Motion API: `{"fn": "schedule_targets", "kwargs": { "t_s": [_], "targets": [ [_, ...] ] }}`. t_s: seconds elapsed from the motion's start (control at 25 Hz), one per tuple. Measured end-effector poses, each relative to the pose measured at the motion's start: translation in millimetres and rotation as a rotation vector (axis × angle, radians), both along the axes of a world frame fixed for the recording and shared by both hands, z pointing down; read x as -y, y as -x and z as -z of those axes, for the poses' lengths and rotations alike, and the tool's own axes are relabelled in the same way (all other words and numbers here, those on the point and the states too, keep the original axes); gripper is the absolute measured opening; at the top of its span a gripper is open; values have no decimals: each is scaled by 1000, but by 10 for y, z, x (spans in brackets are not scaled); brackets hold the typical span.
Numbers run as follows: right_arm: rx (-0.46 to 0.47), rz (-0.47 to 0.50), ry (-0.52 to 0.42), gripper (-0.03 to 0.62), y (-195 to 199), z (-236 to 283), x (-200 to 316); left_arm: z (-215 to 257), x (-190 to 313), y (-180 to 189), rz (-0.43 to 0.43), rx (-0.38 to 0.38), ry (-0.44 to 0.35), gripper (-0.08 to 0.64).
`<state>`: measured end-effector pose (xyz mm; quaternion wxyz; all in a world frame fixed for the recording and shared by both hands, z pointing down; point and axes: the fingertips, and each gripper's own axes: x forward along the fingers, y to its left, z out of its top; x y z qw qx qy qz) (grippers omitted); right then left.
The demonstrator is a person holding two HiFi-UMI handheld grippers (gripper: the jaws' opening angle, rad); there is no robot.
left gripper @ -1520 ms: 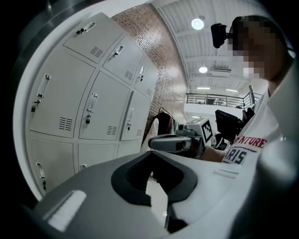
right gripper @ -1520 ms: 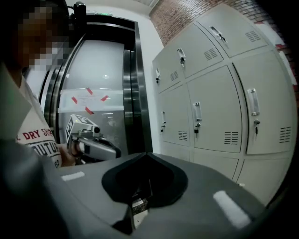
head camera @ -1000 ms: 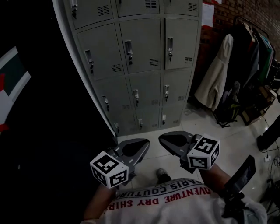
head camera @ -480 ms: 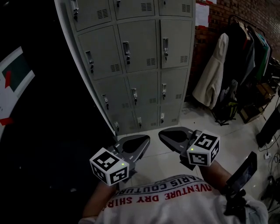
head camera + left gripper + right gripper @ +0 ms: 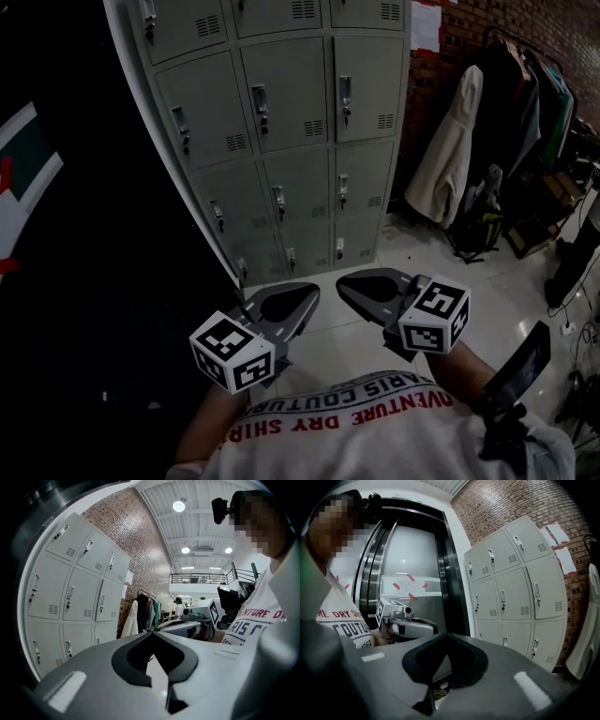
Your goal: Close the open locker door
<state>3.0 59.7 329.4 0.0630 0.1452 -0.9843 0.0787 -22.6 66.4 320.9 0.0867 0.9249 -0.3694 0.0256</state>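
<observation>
A grey bank of lockers [image 5: 281, 141] stands ahead of me, also in the left gripper view [image 5: 70, 592] and the right gripper view [image 5: 520, 592]. Every door I can see lies flush with its frame; none stands ajar in these views. My left gripper [image 5: 311, 292] and right gripper [image 5: 343, 284] hang side by side at waist height, well short of the lockers, tips pointing toward them. Both are shut with nothing between the jaws, as the left gripper [image 5: 152, 633] and right gripper [image 5: 447, 634] show in their own views. Each gripper's marker cube [image 5: 232, 352] faces me.
Coats hang on a rack [image 5: 450, 159] to the right of the lockers, with a dark bag [image 5: 476, 230] on the pale tiled floor [image 5: 422, 262] below them. A dark lift door [image 5: 412, 573] flanks the lockers on the left. A brick wall [image 5: 450, 37] stands behind.
My head has shifted, so the lockers sit slightly further left in the frame. Both grippers stay shut and hold nearly the same place.
</observation>
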Motion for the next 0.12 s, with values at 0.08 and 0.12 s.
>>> {"fn": "schedule_targets", "kwargs": {
  "t_s": [0.08,0.12],
  "targets": [
    [-3,0,1,-6,-23,-11,7,-7,25,-28,-2,-4,2,5],
    [-5,0,2,-6,-34,-19,11,-13,35,-43,-3,-5,3,5]
  ]
}}
